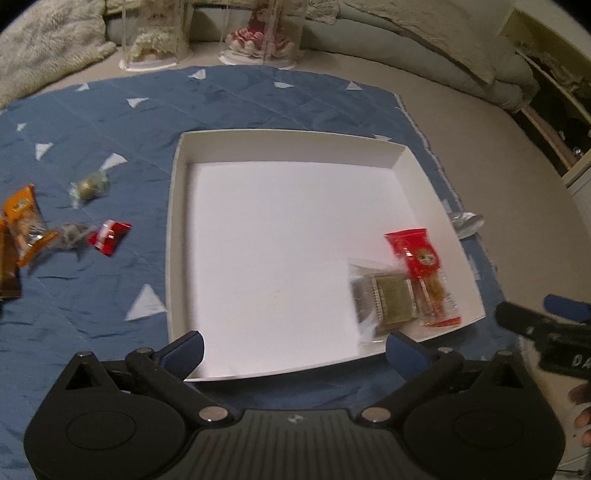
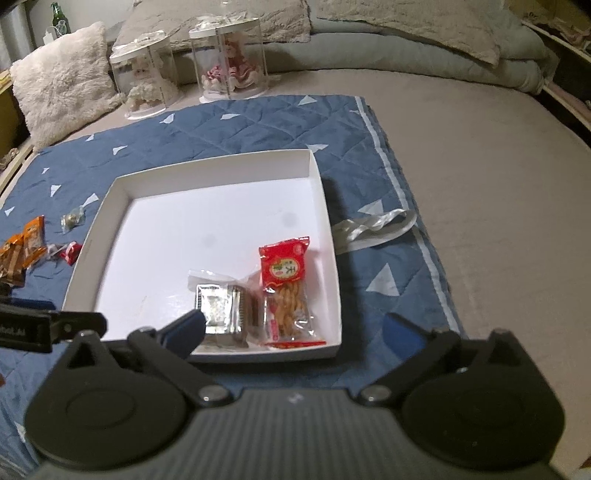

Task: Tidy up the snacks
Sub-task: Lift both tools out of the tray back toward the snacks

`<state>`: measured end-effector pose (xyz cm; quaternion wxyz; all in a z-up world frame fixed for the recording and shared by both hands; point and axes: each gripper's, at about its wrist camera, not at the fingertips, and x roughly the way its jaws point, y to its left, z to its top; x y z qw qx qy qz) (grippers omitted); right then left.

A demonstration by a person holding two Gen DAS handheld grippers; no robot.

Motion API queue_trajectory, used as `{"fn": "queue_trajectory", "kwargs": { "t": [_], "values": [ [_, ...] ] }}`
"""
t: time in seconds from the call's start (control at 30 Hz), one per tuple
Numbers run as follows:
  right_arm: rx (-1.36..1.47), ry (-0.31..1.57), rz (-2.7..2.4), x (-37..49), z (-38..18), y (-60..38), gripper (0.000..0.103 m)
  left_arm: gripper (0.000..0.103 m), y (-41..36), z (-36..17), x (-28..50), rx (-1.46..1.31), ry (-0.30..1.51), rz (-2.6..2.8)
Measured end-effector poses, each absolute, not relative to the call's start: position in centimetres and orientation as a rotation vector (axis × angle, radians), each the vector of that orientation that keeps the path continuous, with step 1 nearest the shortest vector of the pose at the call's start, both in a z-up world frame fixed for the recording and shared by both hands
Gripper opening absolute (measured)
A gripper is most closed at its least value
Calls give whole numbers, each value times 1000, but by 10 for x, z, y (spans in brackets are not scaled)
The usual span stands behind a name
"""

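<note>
A shallow white cardboard box (image 1: 177,236) is lying on a blue quilted mat (image 1: 240,96) with pale triangles, spread over a bed. Two snacks are sitting in the box's near right corner: a red-topped packet of twisted crackers (image 2: 286,291) and, touching its left side, a clear-wrapped silvery packet (image 2: 221,308). In the left wrist view that clear packet is smeared by blur and looking greenish (image 1: 388,304), while the right wrist view is showing its foil plainly.

The left gripper (image 1: 293,349) is hovering over the box's near edge with its jaws spread wide and nothing between them. The right gripper (image 2: 293,334) is hanging over the near right corner, likewise gaping and empty.

Left of the box, loose snacks are waiting on the mat: orange packets (image 1: 26,225), a small red wrapper (image 1: 109,236), a greyish wrapper (image 1: 72,236) between them, and a gold-and-green wrapped sweet (image 1: 88,186) farther back. Only the right wrist view is showing the whole silver ribbon (image 2: 373,227) right of the box, the fluffy pillow (image 2: 62,81) and a green bottle (image 2: 56,16). Two clear doll cases (image 2: 229,59) are standing beyond the mat.
</note>
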<state>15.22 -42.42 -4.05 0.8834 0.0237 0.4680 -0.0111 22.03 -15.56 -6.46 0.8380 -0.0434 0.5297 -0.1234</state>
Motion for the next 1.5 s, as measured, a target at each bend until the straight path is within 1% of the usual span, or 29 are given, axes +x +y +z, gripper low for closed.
{"fn": "queue_trajectory", "kwargs": {
  "t": [0.53, 1.17, 1.5],
  "values": [
    [38, 962, 7, 159, -32, -389, 102, 103, -91, -51, 218, -125, 1086, -199],
    [-41, 954, 204, 191, -32, -267, 102, 103, 36, -41, 205, -177, 1047, -3],
    [-19, 932, 304, 206, -32, -218, 103, 103, 85, -35, 198, -174, 992, 89]
  ]
}}
